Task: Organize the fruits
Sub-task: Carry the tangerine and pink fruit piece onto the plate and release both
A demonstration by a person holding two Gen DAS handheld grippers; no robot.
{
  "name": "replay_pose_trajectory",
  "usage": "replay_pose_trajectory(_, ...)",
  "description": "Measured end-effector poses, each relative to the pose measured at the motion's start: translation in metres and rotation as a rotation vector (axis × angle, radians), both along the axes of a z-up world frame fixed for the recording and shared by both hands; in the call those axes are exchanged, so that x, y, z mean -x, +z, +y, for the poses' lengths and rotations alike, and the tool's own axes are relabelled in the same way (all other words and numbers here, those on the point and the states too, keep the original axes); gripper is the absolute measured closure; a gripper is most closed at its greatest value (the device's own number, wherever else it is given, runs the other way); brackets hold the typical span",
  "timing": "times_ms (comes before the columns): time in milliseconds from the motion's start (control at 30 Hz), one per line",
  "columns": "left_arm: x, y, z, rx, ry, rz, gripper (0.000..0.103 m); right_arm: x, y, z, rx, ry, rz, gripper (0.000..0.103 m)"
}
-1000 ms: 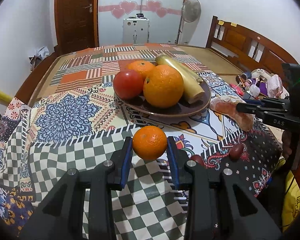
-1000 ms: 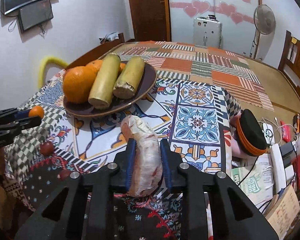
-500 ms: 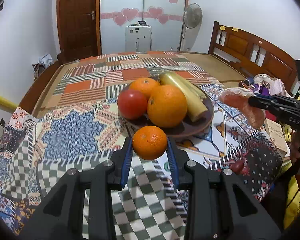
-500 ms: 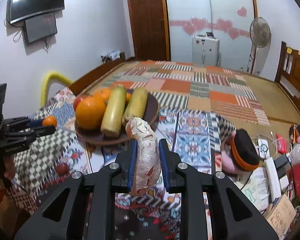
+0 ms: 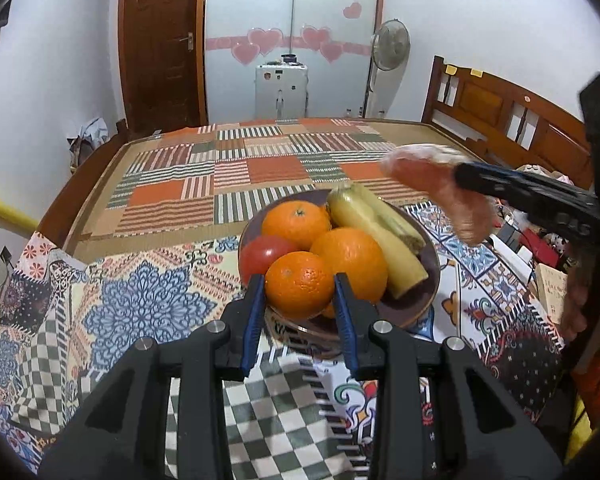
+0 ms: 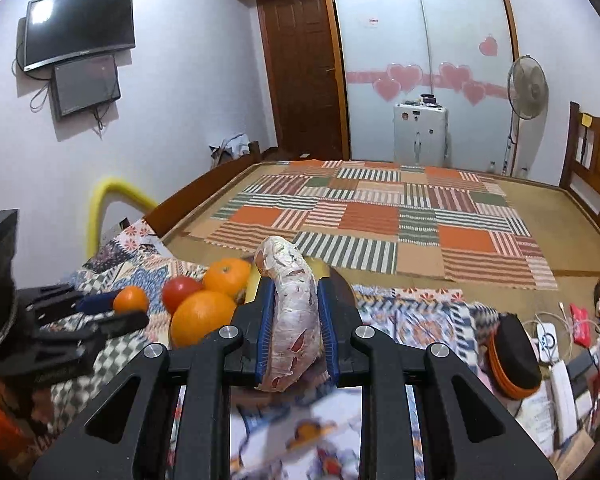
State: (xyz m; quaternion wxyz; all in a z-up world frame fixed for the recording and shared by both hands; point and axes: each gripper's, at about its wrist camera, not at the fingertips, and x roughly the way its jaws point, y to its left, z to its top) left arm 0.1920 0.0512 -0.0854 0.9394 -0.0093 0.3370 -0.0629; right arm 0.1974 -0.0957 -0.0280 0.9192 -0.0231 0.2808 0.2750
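Note:
My left gripper (image 5: pixel 299 286) is shut on a small orange (image 5: pixel 299 284) and holds it just above the near rim of the brown plate (image 5: pixel 431 280). The plate holds two larger oranges (image 5: pixel 350 264), a red tomato (image 5: pixel 266 254) and two pale yellow-green stalks (image 5: pixel 374 236). My right gripper (image 6: pixel 296 320) is shut on a plastic-wrapped pinkish fruit (image 6: pixel 294 312). In the left wrist view that wrapped fruit (image 5: pixel 436 184) hangs above the plate's right side. In the right wrist view the left gripper with its orange (image 6: pixel 130 299) is at the left.
The plate sits on a patterned cloth (image 5: pixel 140 300) over a mat-covered bed with a wooden frame (image 5: pixel 500 116). Clutter of cables, boxes and a dark pouch (image 6: pixel 514 354) lies to the right. A yellow foam bar (image 6: pixel 104 196) stands at the left.
Both grippers rose and moved in toward the plate. The small orange now hangs at the plate's near rim, and the wrapped fruit came up over the plate's right side.

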Motion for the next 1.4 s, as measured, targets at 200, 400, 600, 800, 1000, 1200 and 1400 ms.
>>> replay_pose_trajectory(200, -0.009, 0.003, -0.004, -0.015, -0.008, -0.004, 0.069, -0.015, -0.023, 0.014, 0.046, -0.014, 0.064, 0.083)
replay_pose_trajectory(400, -0.021, 0.011, -0.012, -0.029, -0.013, -0.018, 0.069, -0.016, -0.022, 0.01, 0.038, -0.01, 0.09, 0.083)
replay_pose_trajectory(600, -0.039, 0.015, -0.021, -0.018, -0.022, -0.01, 0.069, -0.024, -0.03, 0.007, 0.042, -0.02, 0.123, 0.082)
replay_pose_trajectory(800, -0.059, 0.009, -0.032, -0.014, -0.037, 0.026, 0.069, -0.023, -0.028, 0.008, 0.054, -0.001, 0.123, 0.082)
replay_pose_trajectory(1000, -0.069, 0.003, -0.042, -0.026, -0.045, 0.051, 0.069, -0.013, -0.023, 0.004, 0.07, -0.002, 0.089, 0.081)
replay_pose_trajectory(1200, -0.076, -0.002, -0.047, -0.035, -0.042, 0.061, 0.069, -0.009, -0.021, -0.001, 0.079, -0.003, 0.07, 0.08)
replay_pose_trajectory(1400, -0.081, -0.007, -0.049, -0.043, -0.038, 0.074, 0.069, -0.005, -0.02, -0.004, 0.078, -0.003, 0.056, 0.079)
